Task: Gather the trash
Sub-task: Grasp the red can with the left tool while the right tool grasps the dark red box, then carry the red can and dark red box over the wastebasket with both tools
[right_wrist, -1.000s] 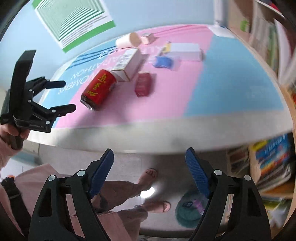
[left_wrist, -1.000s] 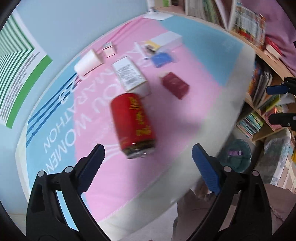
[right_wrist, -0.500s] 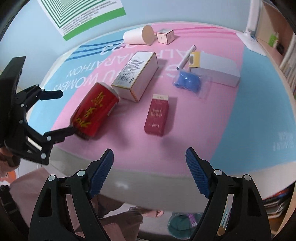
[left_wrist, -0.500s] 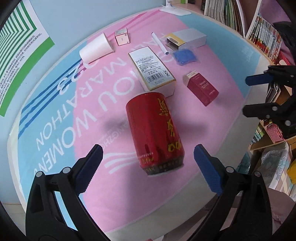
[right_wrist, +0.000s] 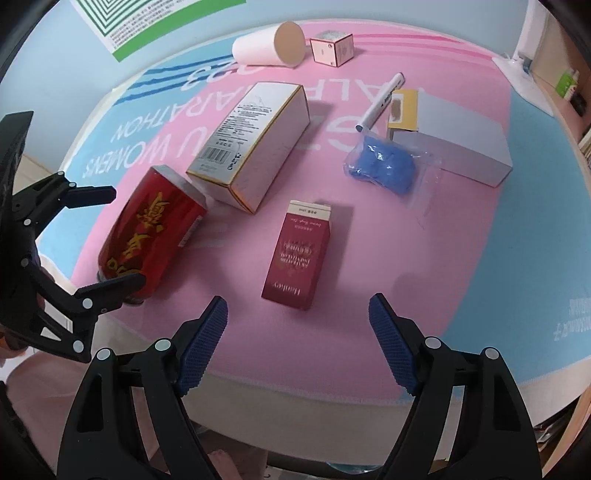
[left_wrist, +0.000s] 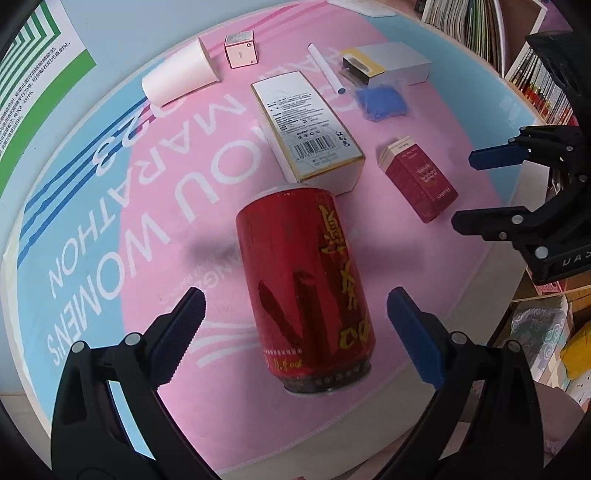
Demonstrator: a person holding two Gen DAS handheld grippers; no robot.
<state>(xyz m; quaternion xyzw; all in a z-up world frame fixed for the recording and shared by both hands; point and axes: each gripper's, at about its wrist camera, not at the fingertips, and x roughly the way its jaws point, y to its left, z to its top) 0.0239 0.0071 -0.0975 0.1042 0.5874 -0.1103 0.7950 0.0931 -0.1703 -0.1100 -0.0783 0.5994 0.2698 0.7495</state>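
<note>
A red drink can [left_wrist: 306, 284] lies on its side on the pink mat, also in the right wrist view [right_wrist: 147, 236]. My left gripper [left_wrist: 295, 328] is open, its fingers on either side of the can's near end, apart from it. A dark red carton [right_wrist: 295, 254] lies just ahead of my open right gripper [right_wrist: 297, 343]; it also shows in the left wrist view [left_wrist: 417, 181]. A white box with a barcode [right_wrist: 251, 144], a blue item in a clear bag [right_wrist: 388, 170], a paper cup [right_wrist: 269, 46], a small pink cube box [right_wrist: 330, 46], a white pen [right_wrist: 380, 101] and a grey box [right_wrist: 450, 144] lie further back.
The mat [right_wrist: 535, 221] covers the table, whose front edge is close below both grippers. A bookshelf [left_wrist: 480, 26] stands to the right beyond the table. A green striped poster [left_wrist: 26, 66] hangs on the blue wall at the left.
Both grippers have moved forward over the table. The left one has closed in around the can's near end; the right one has come up to the dark red carton.
</note>
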